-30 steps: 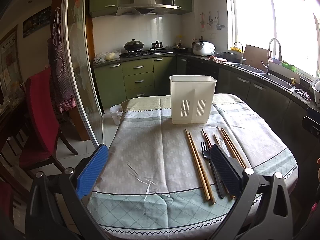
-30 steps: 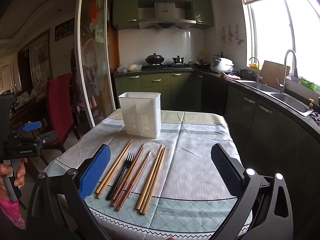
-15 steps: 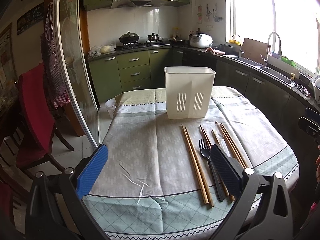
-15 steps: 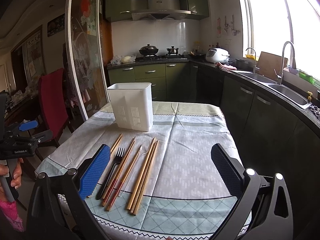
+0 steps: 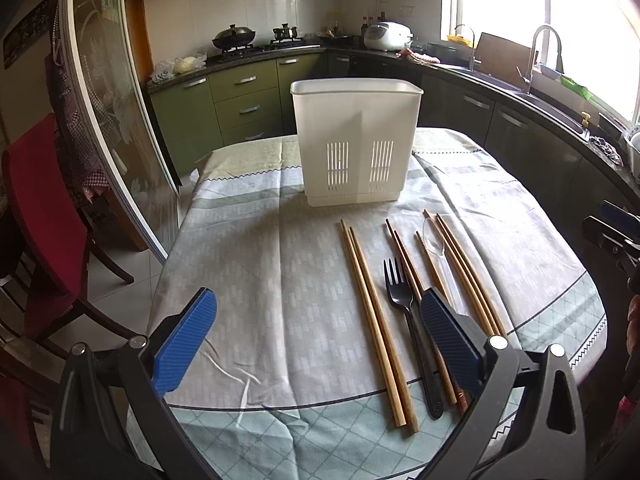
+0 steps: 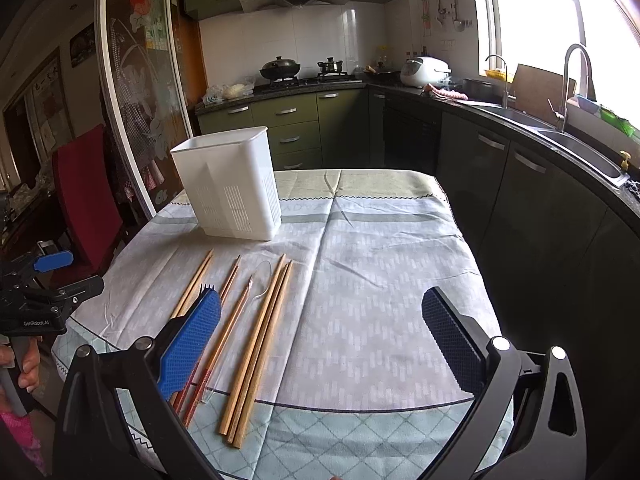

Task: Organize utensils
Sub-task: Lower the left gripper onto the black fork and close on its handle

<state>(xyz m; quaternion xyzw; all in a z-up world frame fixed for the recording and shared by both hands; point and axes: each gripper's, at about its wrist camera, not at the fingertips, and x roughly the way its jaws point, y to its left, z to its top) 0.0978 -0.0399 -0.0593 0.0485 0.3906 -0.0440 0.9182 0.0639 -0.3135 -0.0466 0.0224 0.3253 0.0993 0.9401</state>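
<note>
The left gripper (image 5: pixel 316 344) was released, its jaws spread wide with nothing between them, and it hung above the near part of the table. Its right pad (image 5: pixel 450 336) sat over the handles of the black fork (image 5: pixel 404 304) and the reddish chopsticks (image 5: pixel 404 256). The right gripper (image 6: pixel 320 344) was also released and held nothing; its left pad (image 6: pixel 192 344) covered most of the fork, of which only the tines showed in that view.

The utensils lay side by side on the tablecloth (image 5: pixel 260 272), all pointing toward the white utensil holder (image 5: pixel 354 144). From the left in the left wrist view: 1 pair of light wooden chopsticks (image 5: pixel 376 324), touching each other; the fork; the reddish pair; a clear plastic spoon (image 5: pixel 434 240); and a further set of wooden chopsticks (image 5: pixel 464 272) just beside the spoon. The exact count in that last set could not be told.

The holder stood upright at the far part of the table, apart from the utensil tips, with 2 slotted panels on its facing side. Its interior was not visible.

A red chair (image 5: pixel 40 216) stood left of the table.
</note>
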